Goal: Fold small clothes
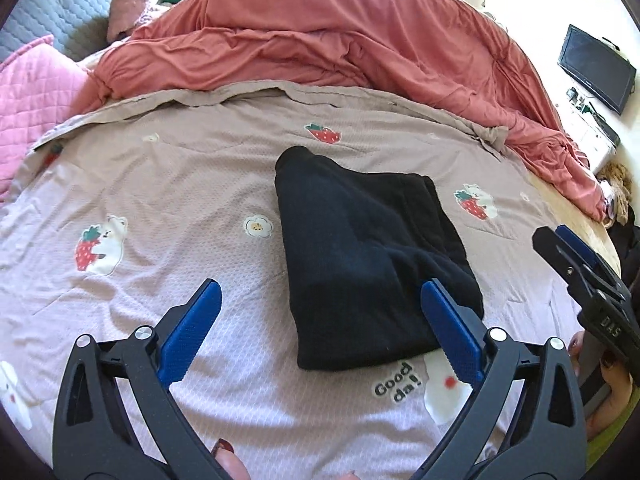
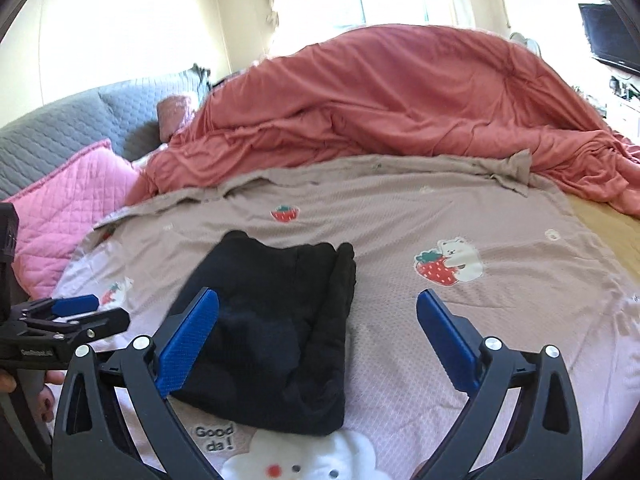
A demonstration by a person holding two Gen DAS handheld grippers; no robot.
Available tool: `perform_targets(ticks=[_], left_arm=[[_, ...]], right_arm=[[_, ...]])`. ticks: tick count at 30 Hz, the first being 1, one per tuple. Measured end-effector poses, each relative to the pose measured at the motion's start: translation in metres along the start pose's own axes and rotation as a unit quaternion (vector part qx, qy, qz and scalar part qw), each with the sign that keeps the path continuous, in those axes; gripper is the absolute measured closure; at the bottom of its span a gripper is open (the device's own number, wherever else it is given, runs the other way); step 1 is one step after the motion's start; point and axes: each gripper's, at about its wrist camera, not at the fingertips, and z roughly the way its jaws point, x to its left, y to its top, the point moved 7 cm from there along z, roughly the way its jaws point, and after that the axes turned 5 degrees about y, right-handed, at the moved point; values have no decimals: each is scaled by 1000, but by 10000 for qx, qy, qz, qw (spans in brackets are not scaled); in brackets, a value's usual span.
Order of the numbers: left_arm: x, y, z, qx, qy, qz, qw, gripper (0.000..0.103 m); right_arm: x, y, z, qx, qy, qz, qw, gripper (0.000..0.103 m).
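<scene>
I judge the fold on this piece finished and the step in hand to be letting go and backing off. The bed (image 1: 168,168) under its strawberry-and-bear sheet spreads out ahead of both my grippers, with the rumpled red duvet (image 1: 320,40) heaped far beyond them and the pink quilted pillow (image 2: 68,208) off to the far left.

The black garment (image 1: 360,256) lies on the sheet as a compact, layered packet, wider at the near end and narrowing toward the far end. From my left gripper (image 1: 322,330) it sits just ahead and toward the right finger, whose blue pad overlaps its near corner in the view. From my right gripper (image 2: 318,338) it lies ahead and to the left, with the left finger over its near edge. The near hem rests just beyond the "Good day!" print (image 2: 214,436).

Both grippers are released: the jaws stand spread wide with nothing caught between them, only sheet and cloth showing below. Whether either pad brushes the fabric I cannot tell.

The next move, as I see it, calls either for pressing the packet flat and squaring its loose right-hand layers, or for setting it aside and fetching another small garment; none is visible on the bed from here.
</scene>
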Motion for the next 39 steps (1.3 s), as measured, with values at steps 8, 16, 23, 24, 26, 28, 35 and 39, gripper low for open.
perform_targets(ticks=[8, 16, 23, 24, 26, 28, 35, 39], left_arm=[[3, -29, -27, 56, 48, 56, 10000, 9], [23, -71, -34, 431, 60, -100, 9990, 9], [32, -86, -31, 582, 151, -228, 9979, 9], [33, -85, -32, 570, 148, -257, 9979, 9], [34, -84, -33, 550, 164, -281, 9980, 9], [34, -83, -34, 528, 167, -265, 9981, 9], [32, -82, -36, 523, 222, -217, 9982, 9], [31, -82, -36, 529, 250, -201, 9981, 9]], right_arm=[[30, -28, -36, 297, -296, -239, 9988, 5], [41, -75, -36, 1225, -398, -160, 9915, 5], [56, -81, -31, 1244, -266, -400, 9911, 4], [58, -80, -32, 1211, -241, -420, 9915, 4], [57, -78, -32, 1168, -206, -424, 9920, 4], [56, -78, -33, 1164, -223, -409, 9921, 4], [50, -77, -32, 1183, -261, -332, 9921, 4], [49, -78, -31, 1200, -285, -331, 9918, 4]])
